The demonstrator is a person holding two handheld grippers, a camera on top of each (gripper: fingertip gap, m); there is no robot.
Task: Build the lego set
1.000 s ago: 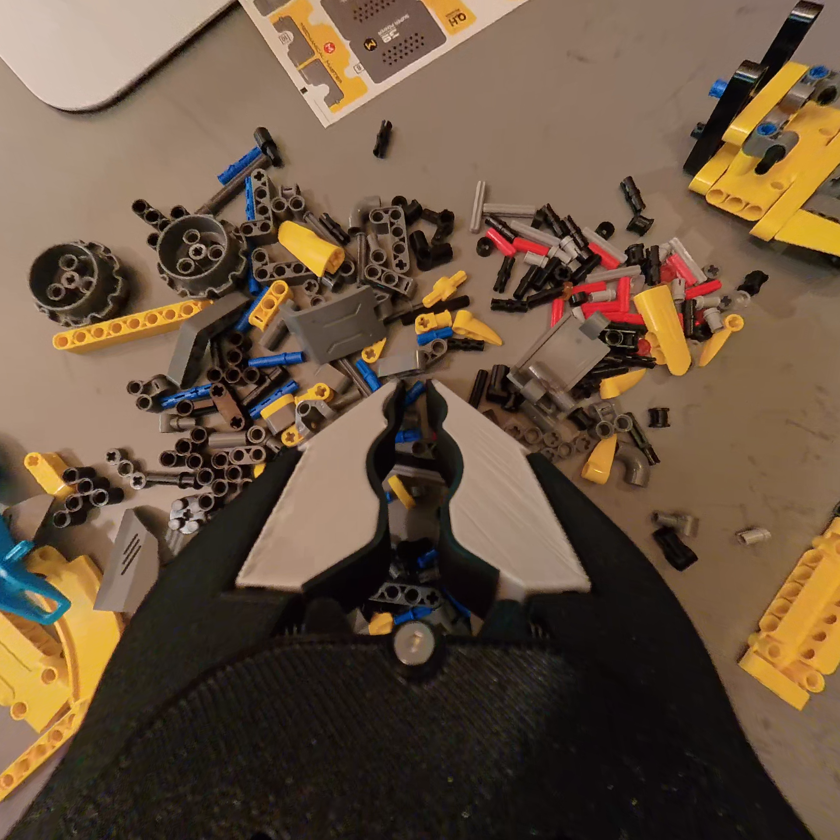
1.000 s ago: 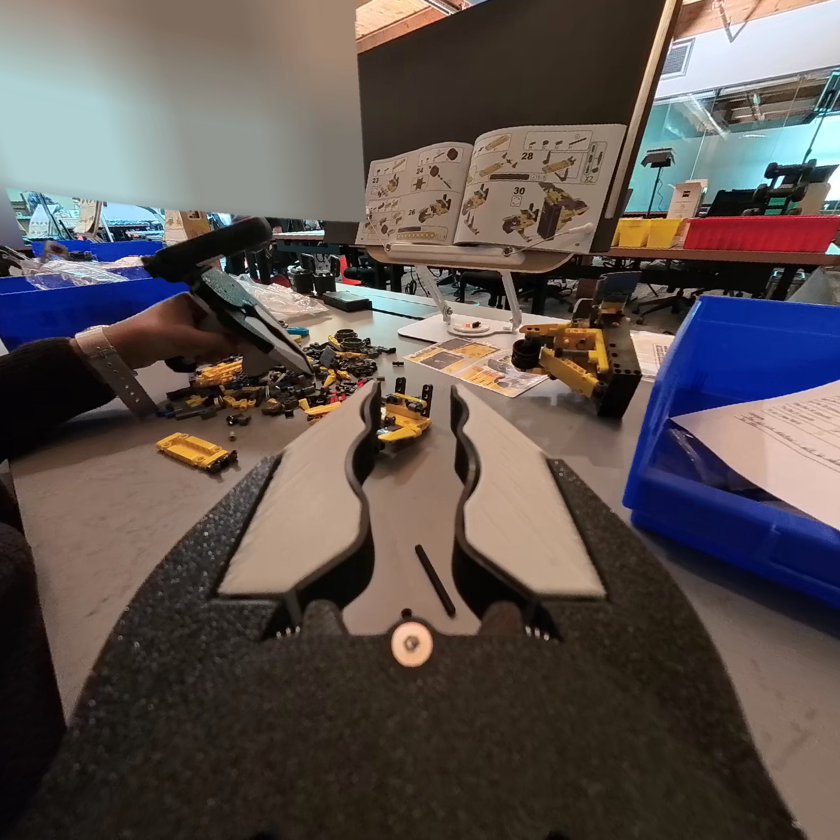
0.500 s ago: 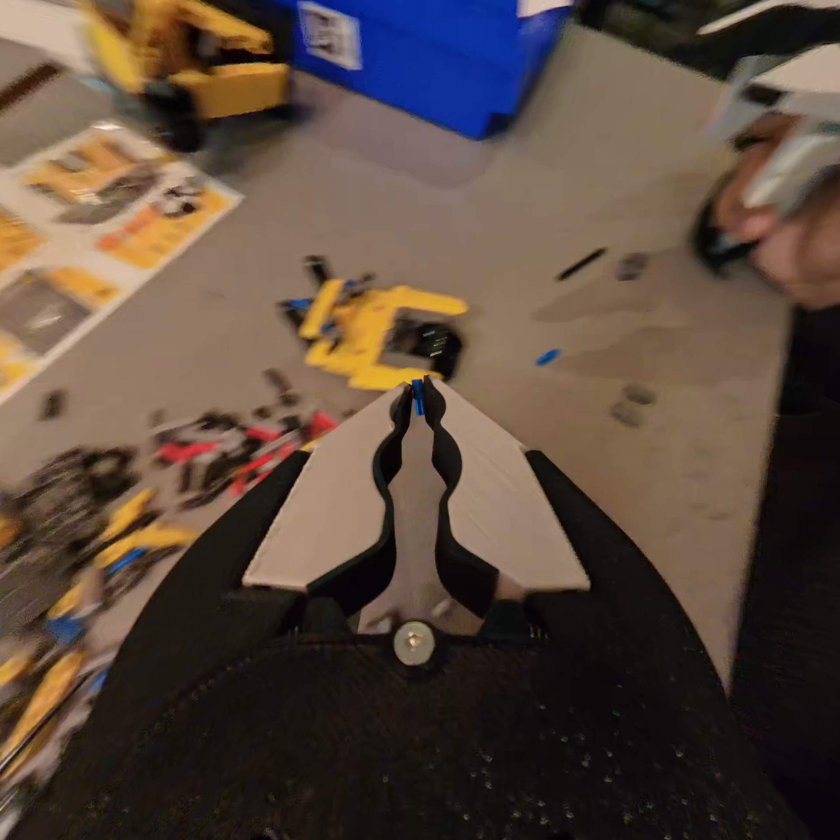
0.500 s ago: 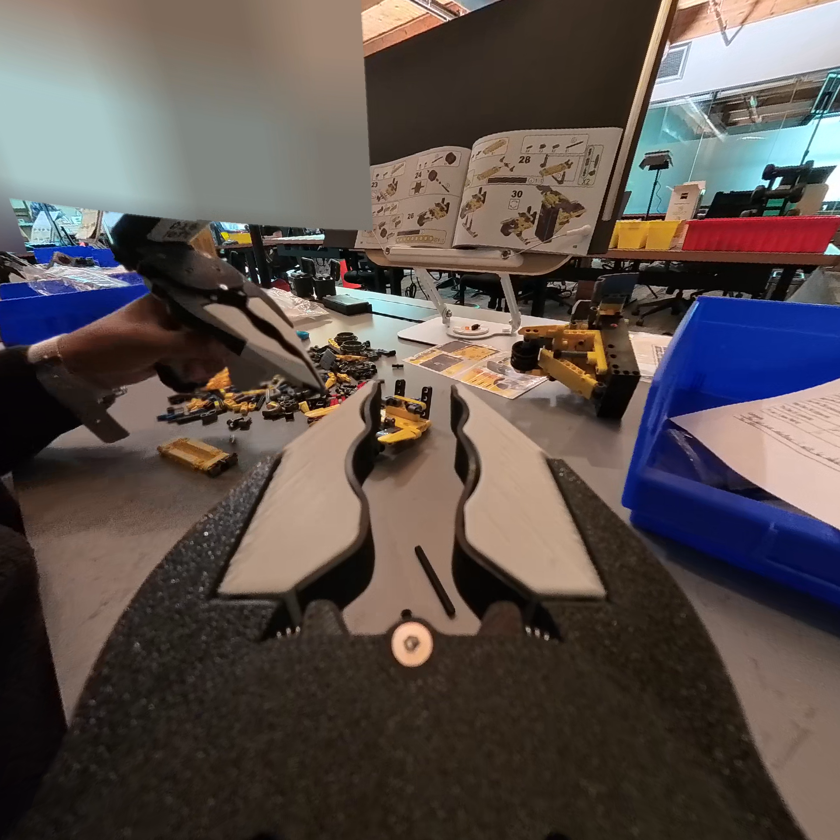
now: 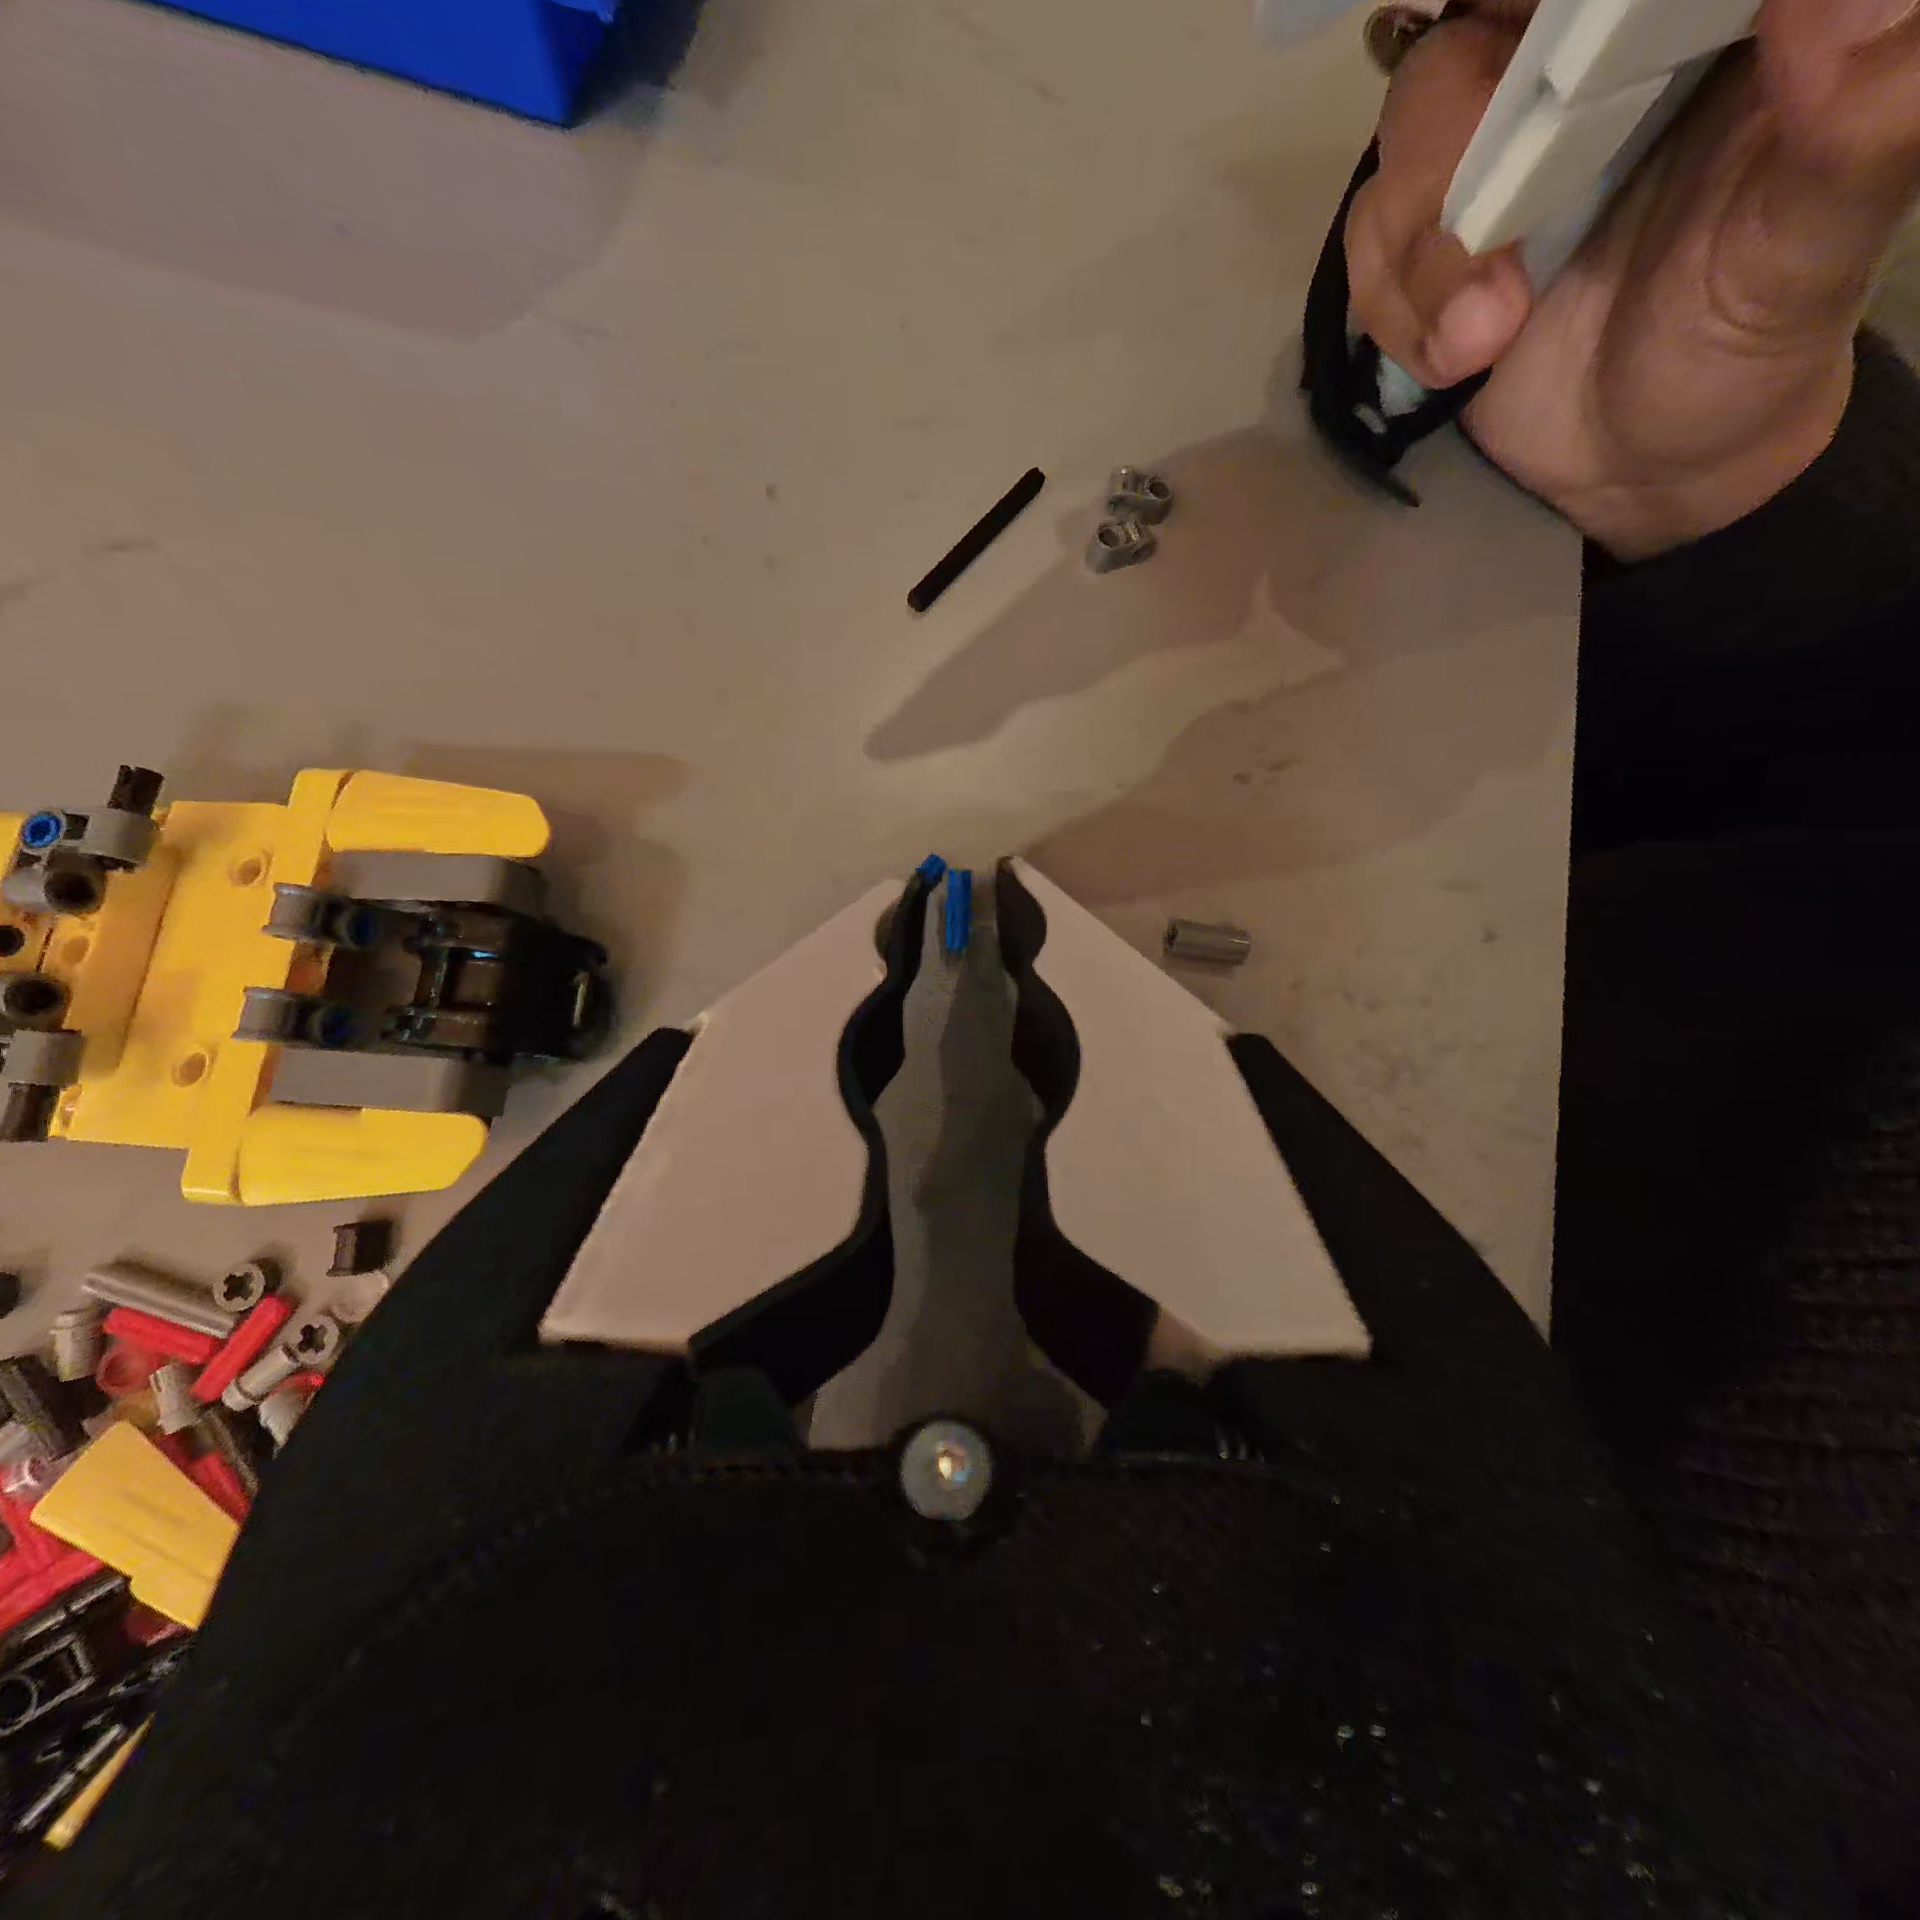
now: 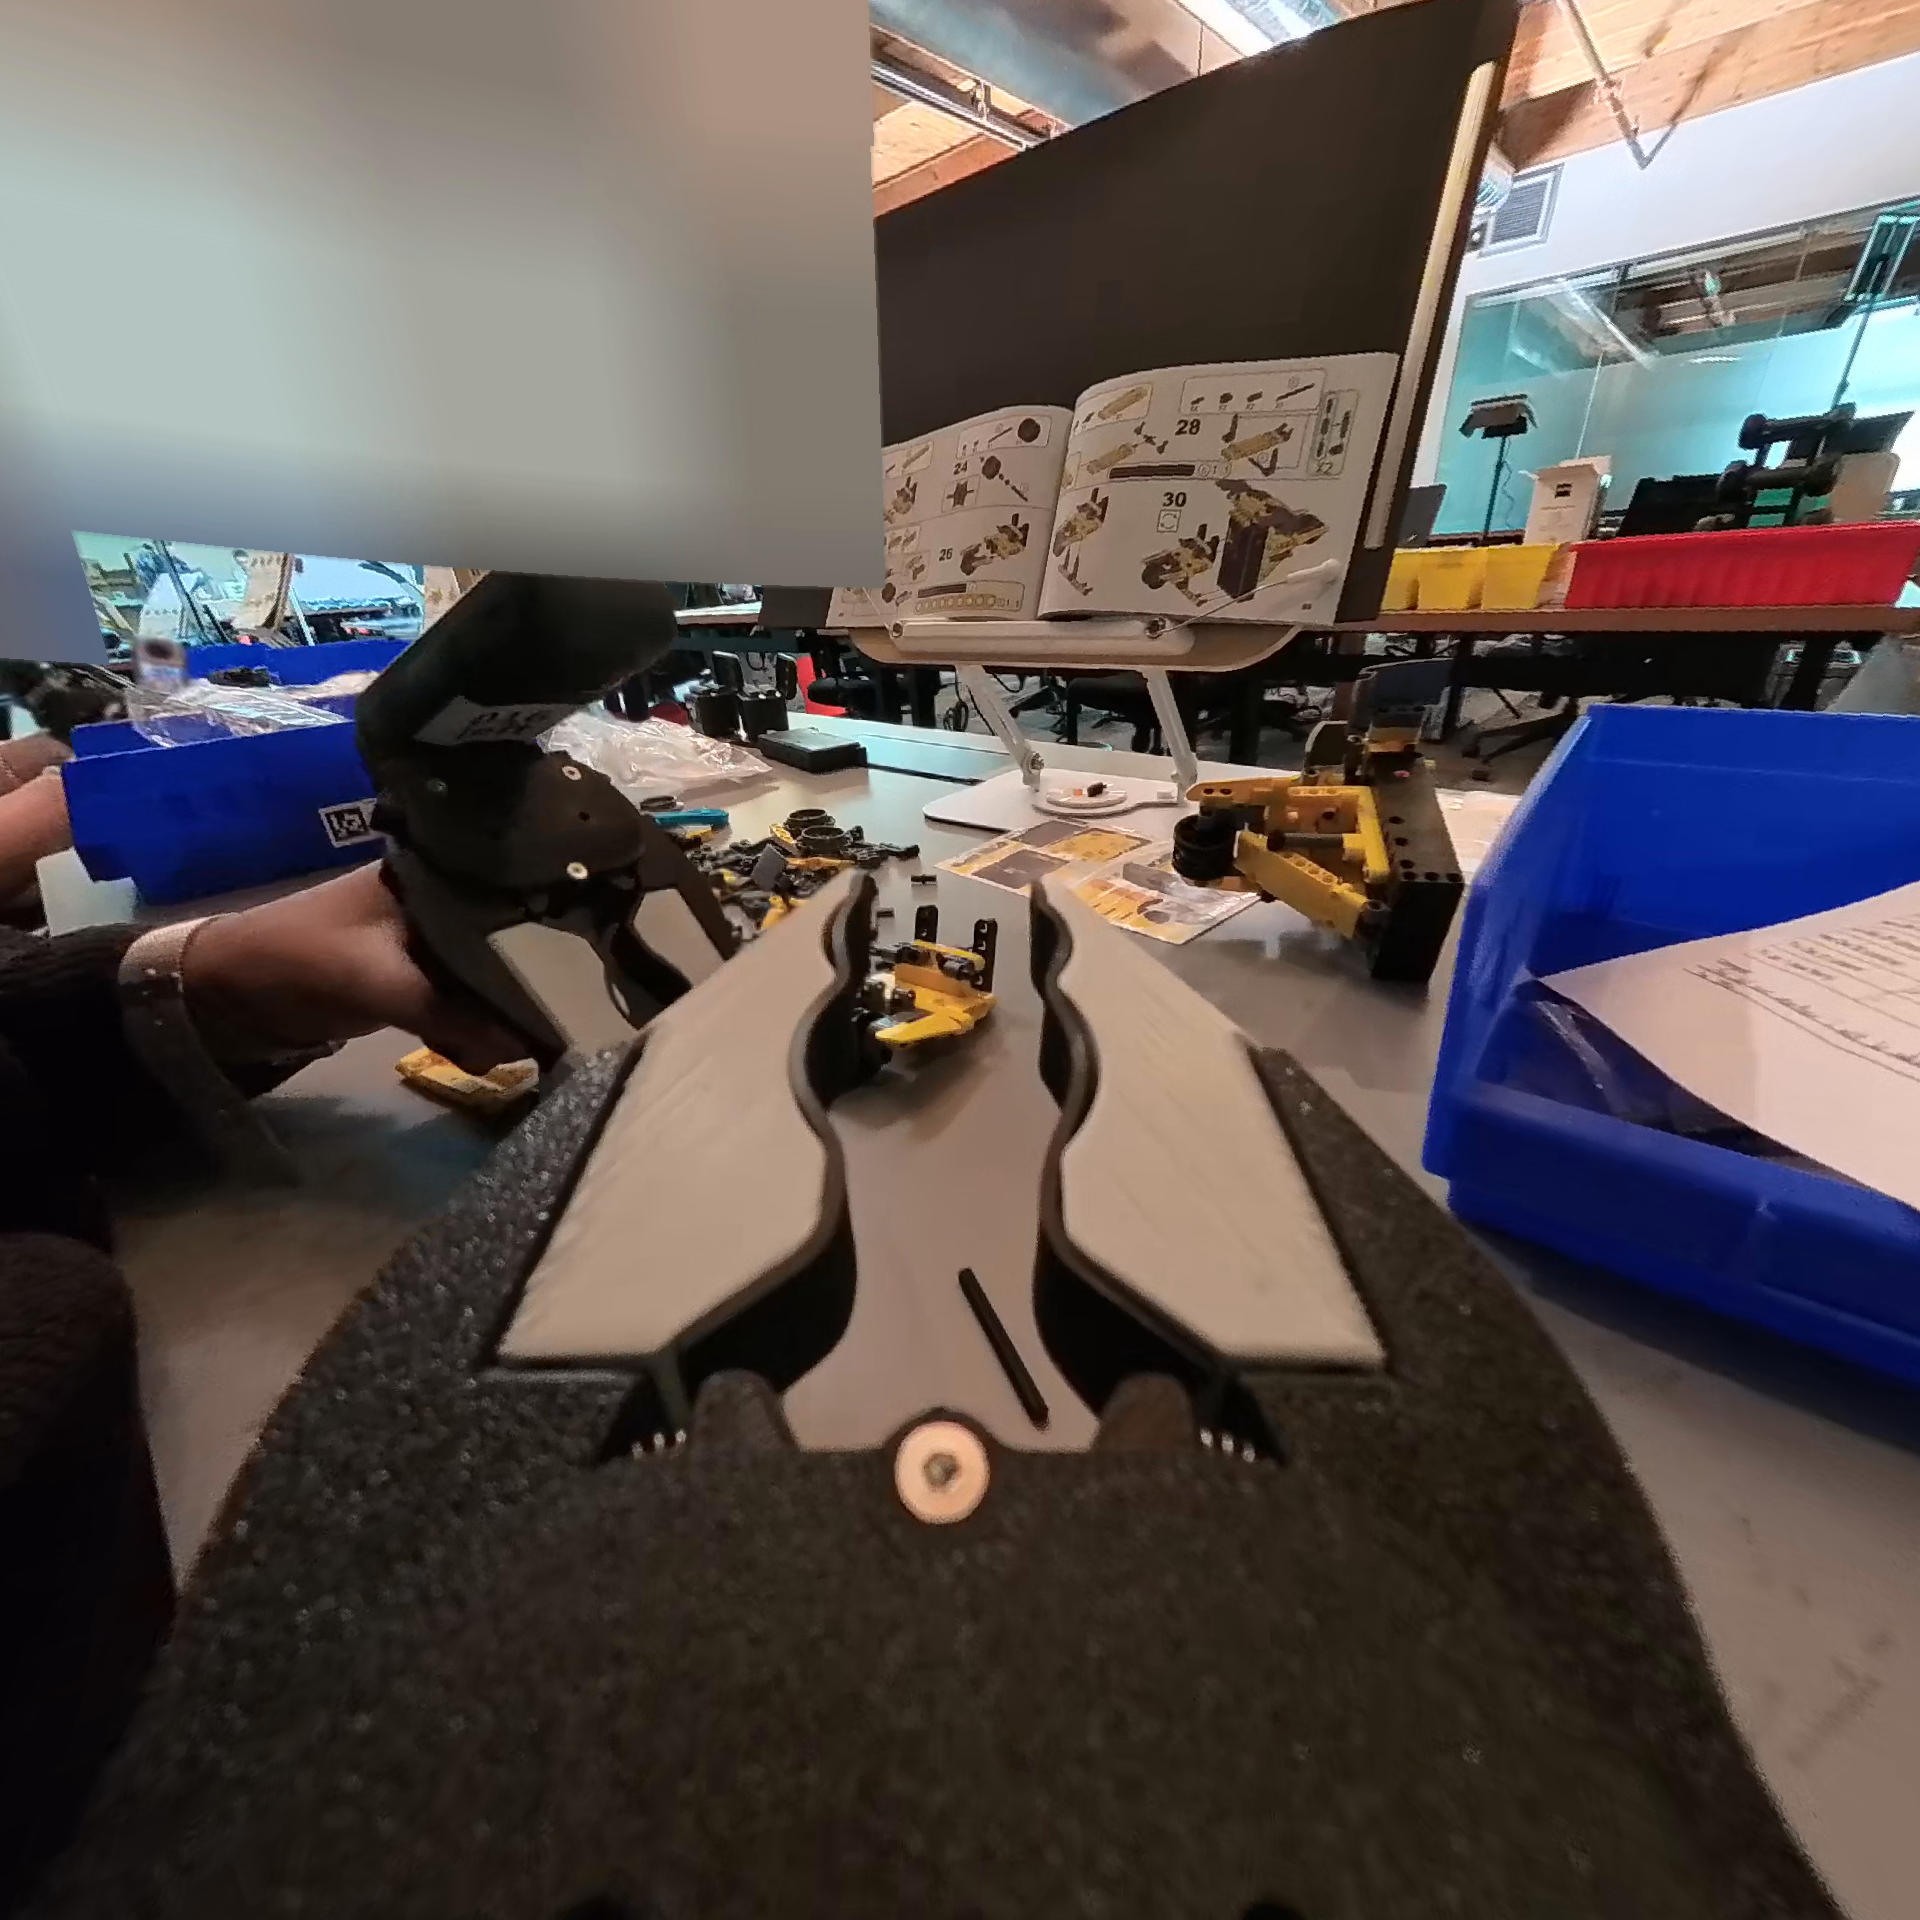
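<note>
My left gripper point(image 5: 956, 878) hovers low over the grey table point(image 5: 623, 520), jaws slightly apart. Two small blue pins point(image 5: 956, 909) show in the gap at its tips, and neither looks clamped. A small yellow and black assembly point(image 5: 312, 987) lies to its left, and a short grey tube point(image 5: 1205, 943) just to its right. My right gripper point(image 6: 951, 899) is open and empty, held above the table and pointing at the same yellow assembly point(image 6: 925, 997). A black axle point(image 6: 1003, 1345) lies on the table between its fingers. The left gripper's black body point(image 6: 499, 821) is at its left.
A black axle point(image 5: 977, 540) and two grey connectors point(image 5: 1127, 520) lie ahead. A pile of loose parts point(image 5: 156, 1382) is at lower left. There is a blue bin point(image 6: 1662, 987) holding paper on the right, a larger yellow model point(image 6: 1320, 862), a booklet on a stand point(image 6: 1122, 499), and the table edge point(image 5: 1569, 935). The tips of one gripper are about 15 cm away from the tips of the other.
My left gripper closed on a blue pin in the parts pile, carried it right to the bare table near the front edge, and its jaws have parted again. My right gripper stayed still.
</note>
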